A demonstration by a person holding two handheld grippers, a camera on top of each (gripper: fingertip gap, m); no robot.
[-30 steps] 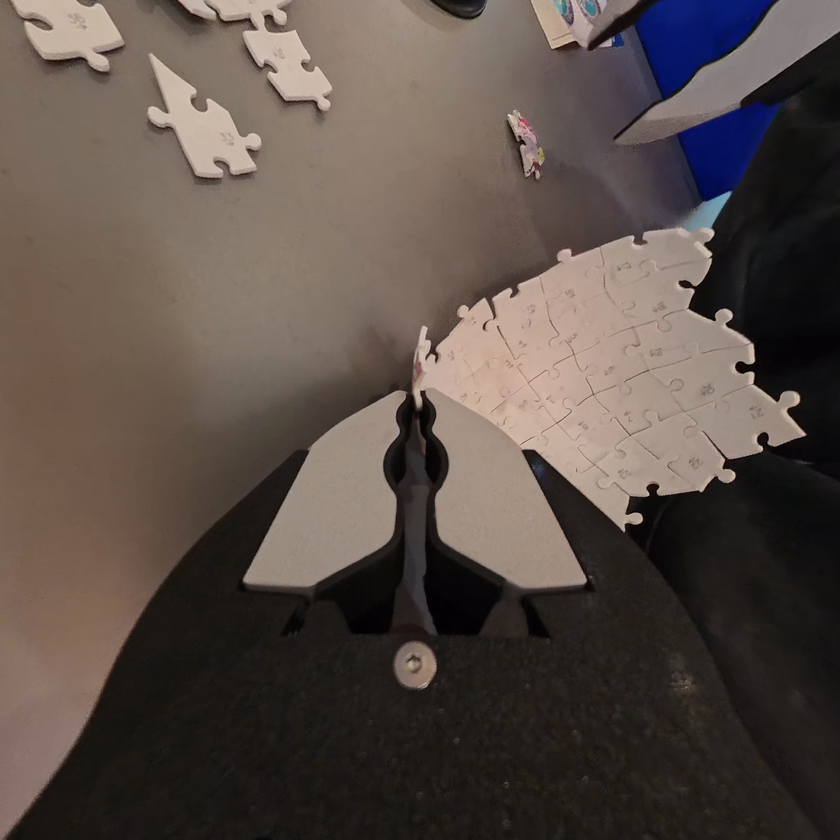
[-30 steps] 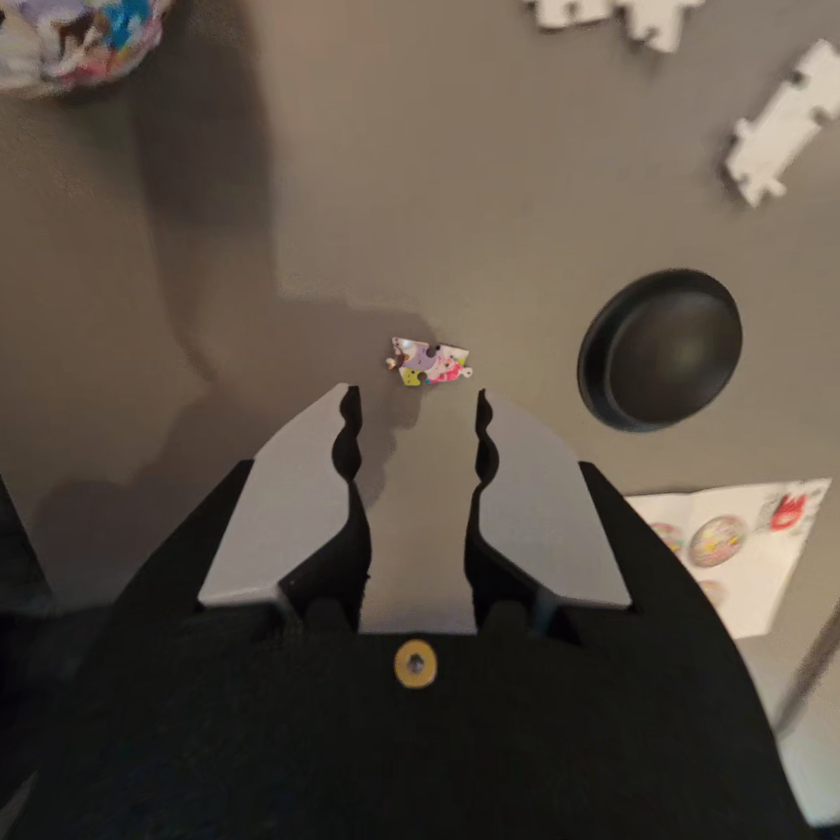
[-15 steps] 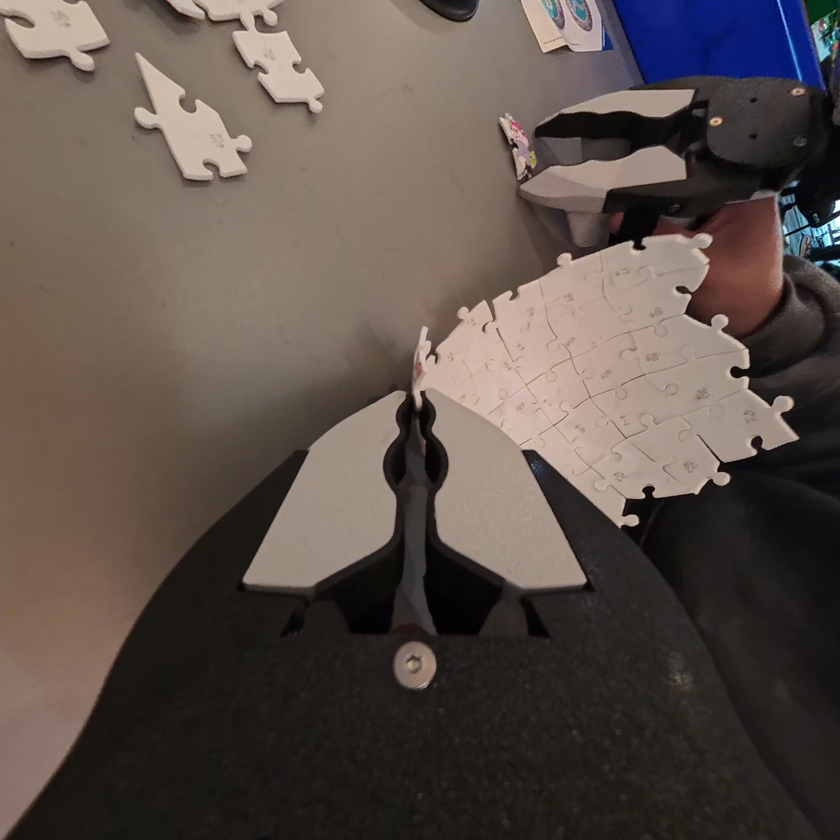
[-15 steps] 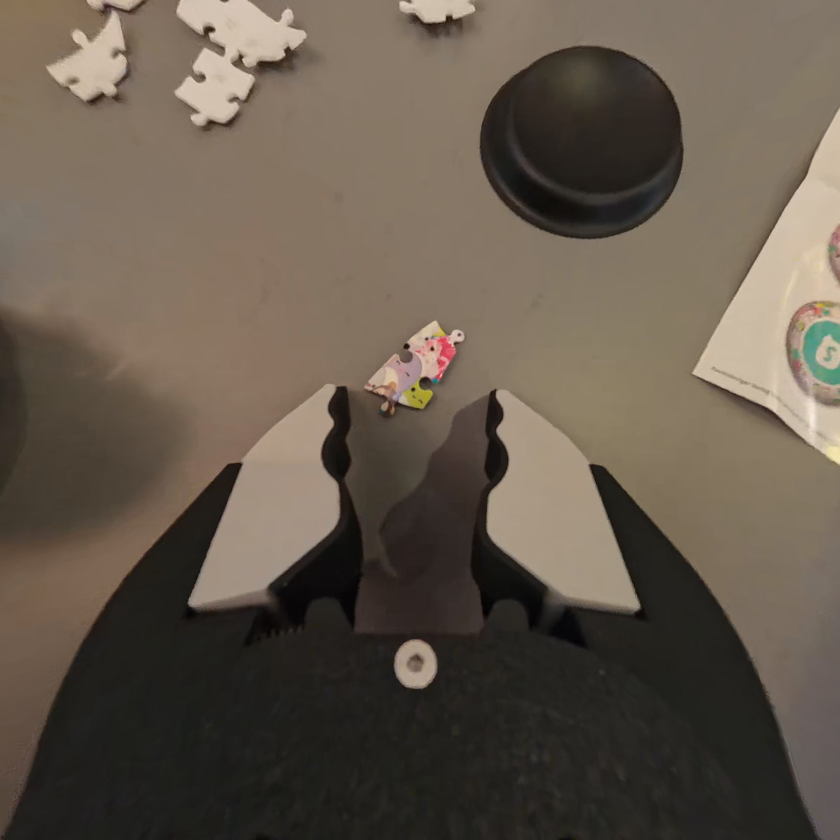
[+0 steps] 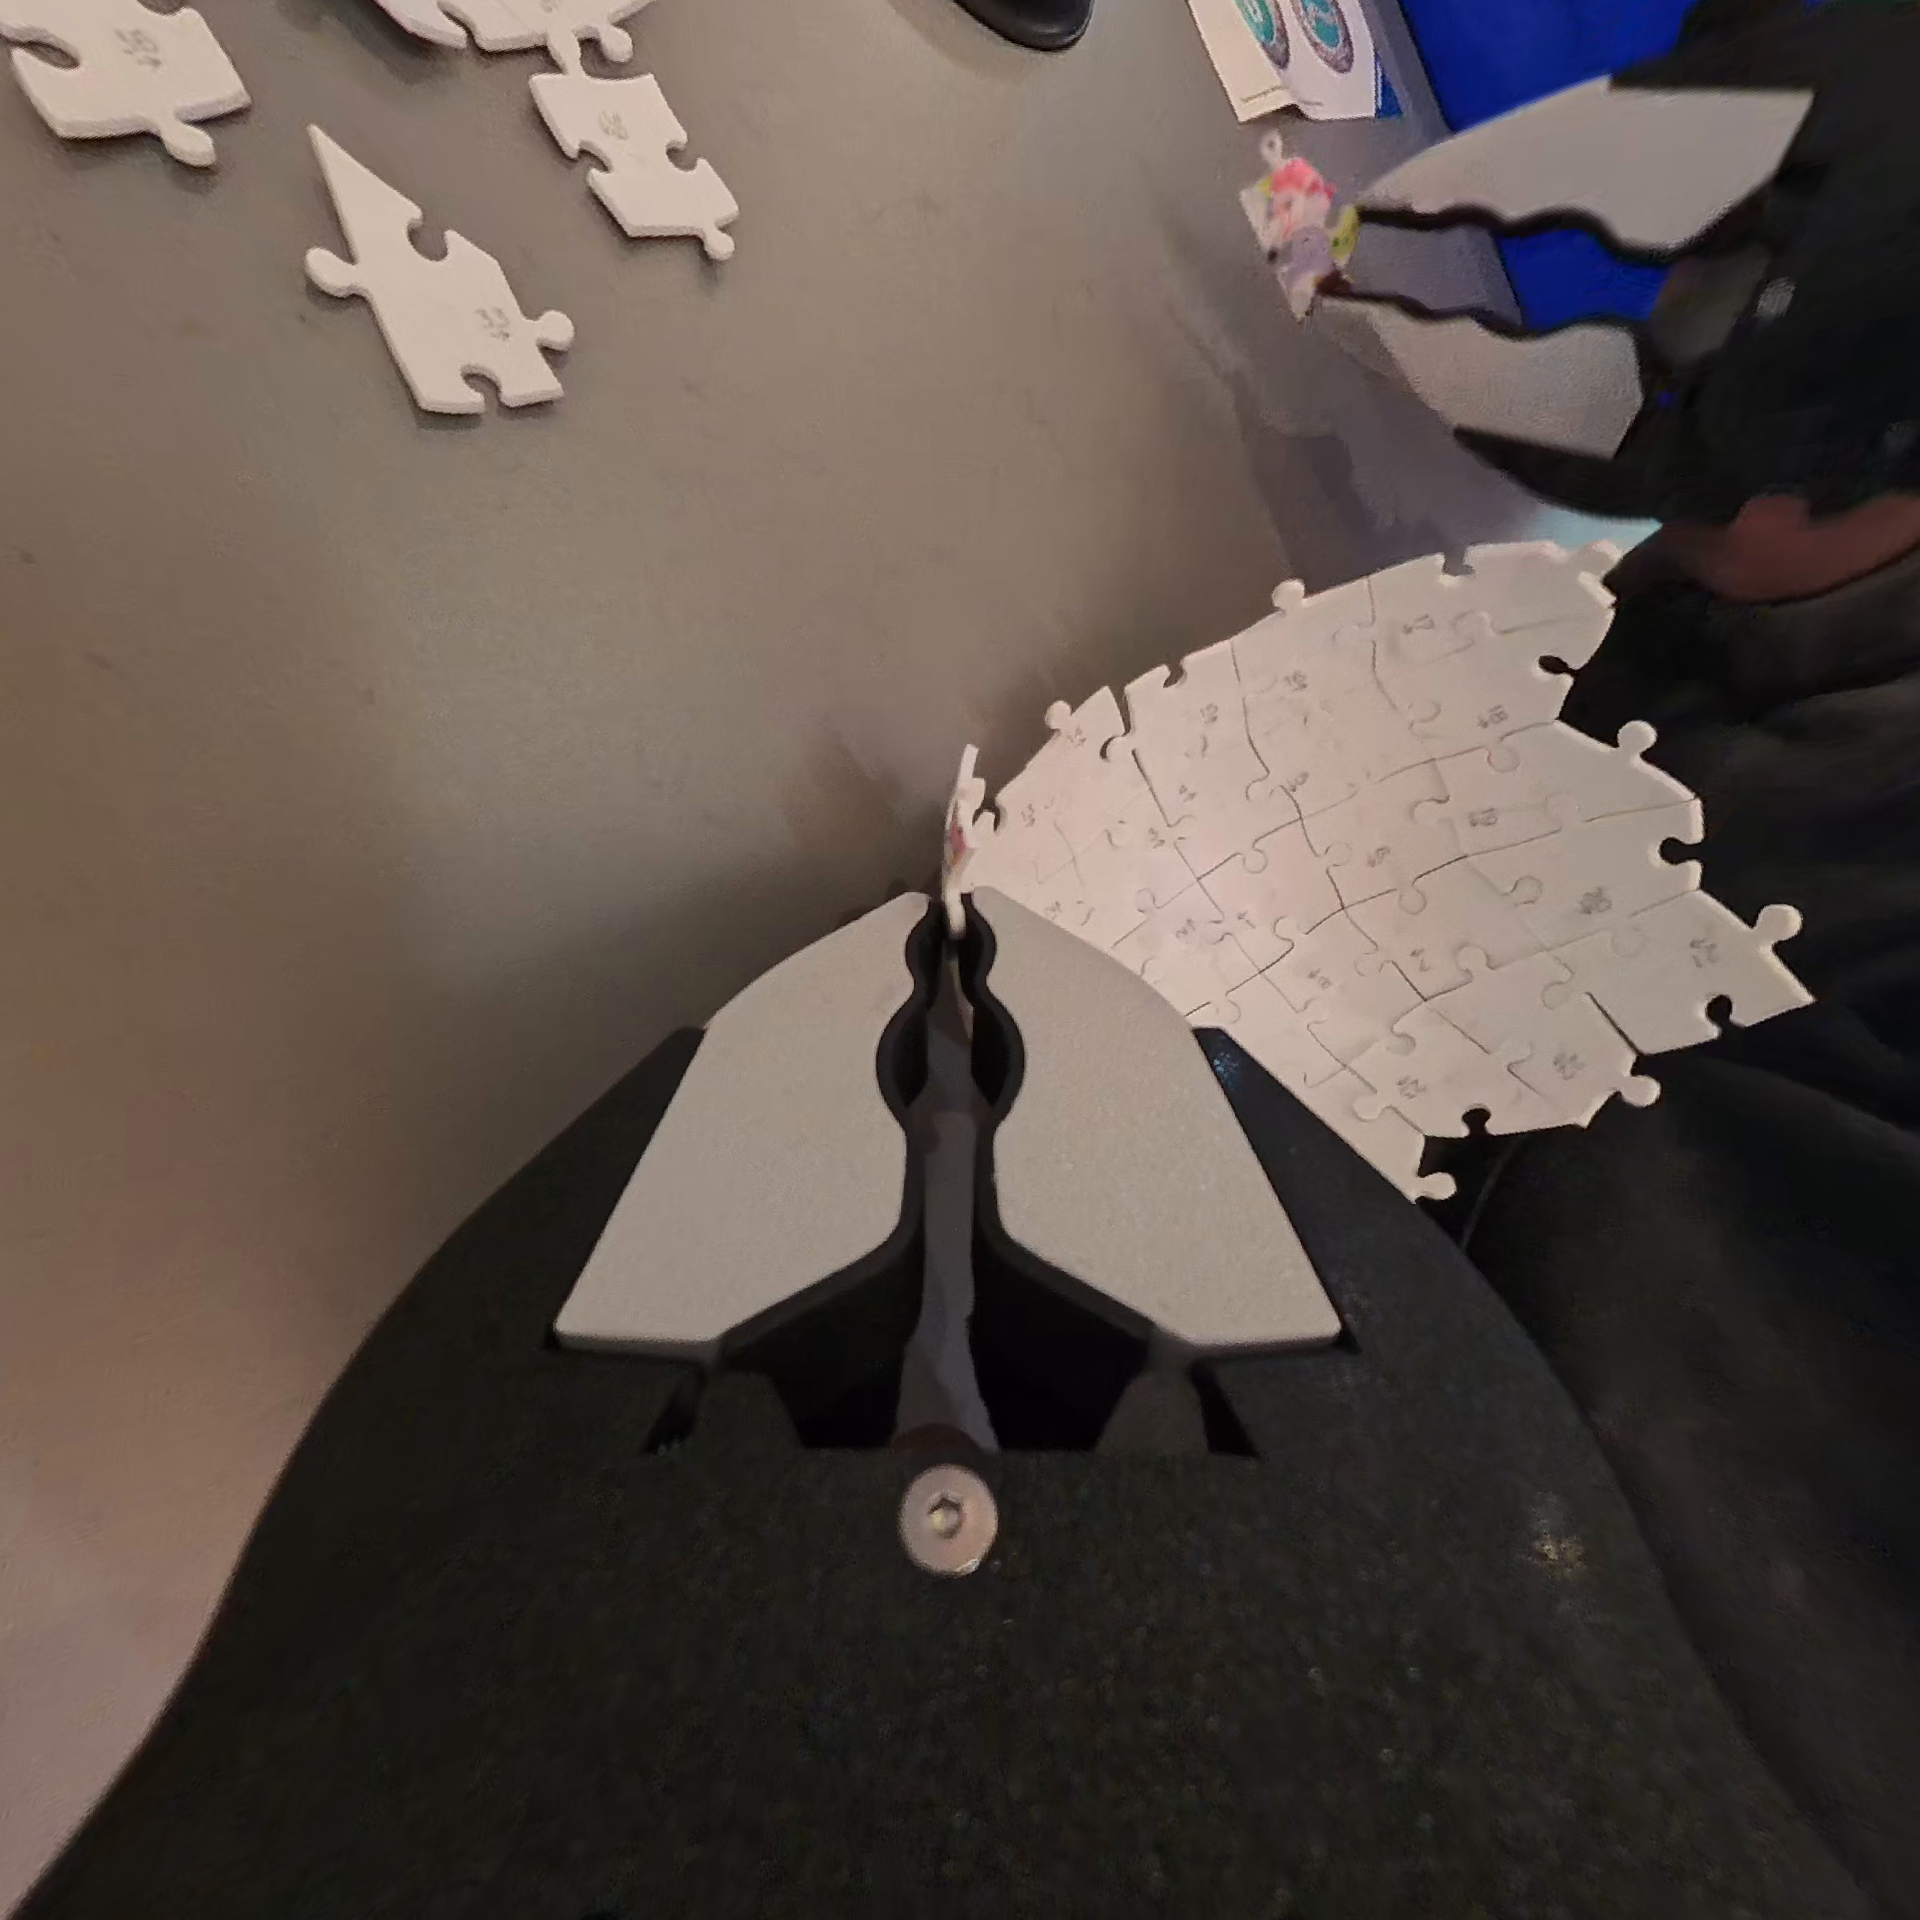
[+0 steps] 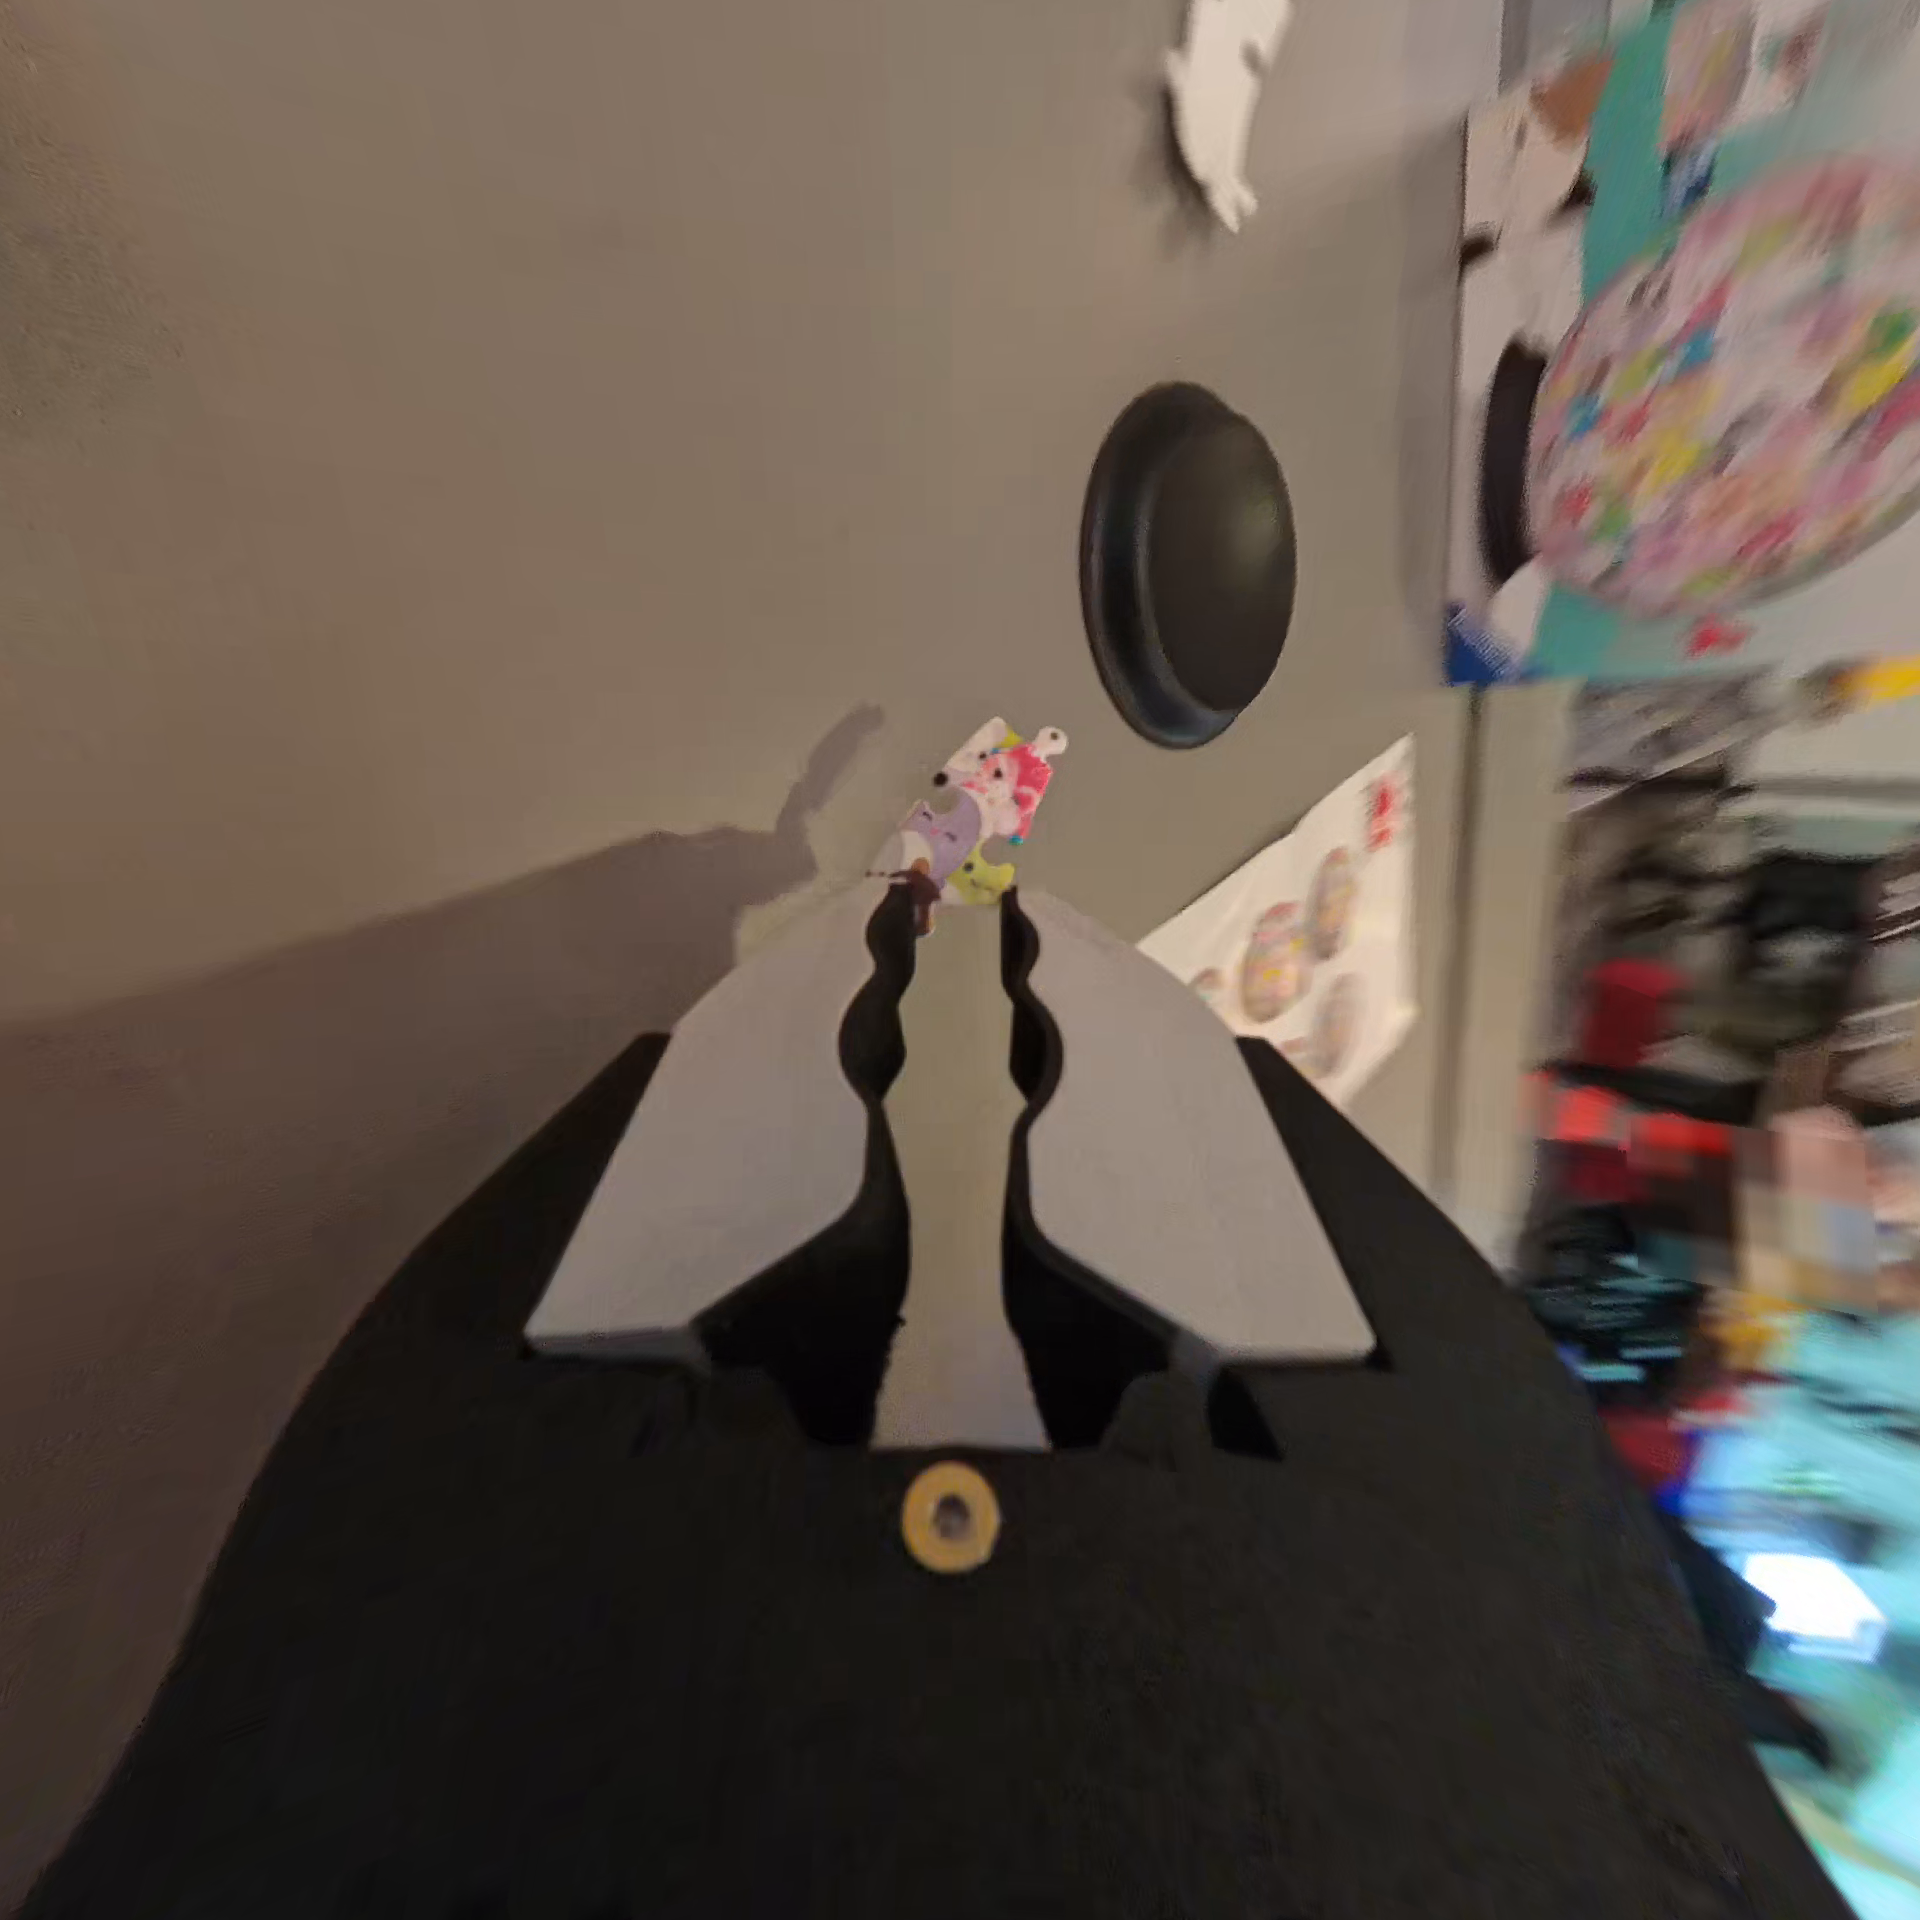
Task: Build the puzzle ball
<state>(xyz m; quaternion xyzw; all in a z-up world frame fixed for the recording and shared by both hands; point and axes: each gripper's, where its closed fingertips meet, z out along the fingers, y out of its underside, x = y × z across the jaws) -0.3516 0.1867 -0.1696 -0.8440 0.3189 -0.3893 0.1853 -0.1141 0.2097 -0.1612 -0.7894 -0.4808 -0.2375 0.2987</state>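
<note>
My left gripper (image 5: pixel 954 914) is shut on the edge of the assembled puzzle section (image 5: pixel 1403 883), a curved sheet of joined pieces with its white back facing up, held above the grey table (image 5: pixel 727 623). My right gripper (image 6: pixel 956 909) is closed at its tips on a small colourful puzzle piece (image 6: pixel 977 821) and holds it off the table. In the left wrist view the right gripper (image 5: pixel 1340 260) shows at the upper right, with the colourful piece (image 5: pixel 1294 218) sticking out of its tips.
Loose white pieces (image 5: pixel 447 301) (image 5: pixel 634 156) (image 5: pixel 125 73) lie at the far left of the table. A black round stand (image 6: pixel 1190 561), a printed leaflet (image 6: pixel 1309 925) and a box with a ball picture (image 6: pixel 1714 416) lie to the right. My right fingertips sit around 25 cm from my left ones.
My right gripper has closed on the colourful piece and lifted it off the table, tilting as it rose. My left gripper has kept hold of the puzzle section, nearly still.
</note>
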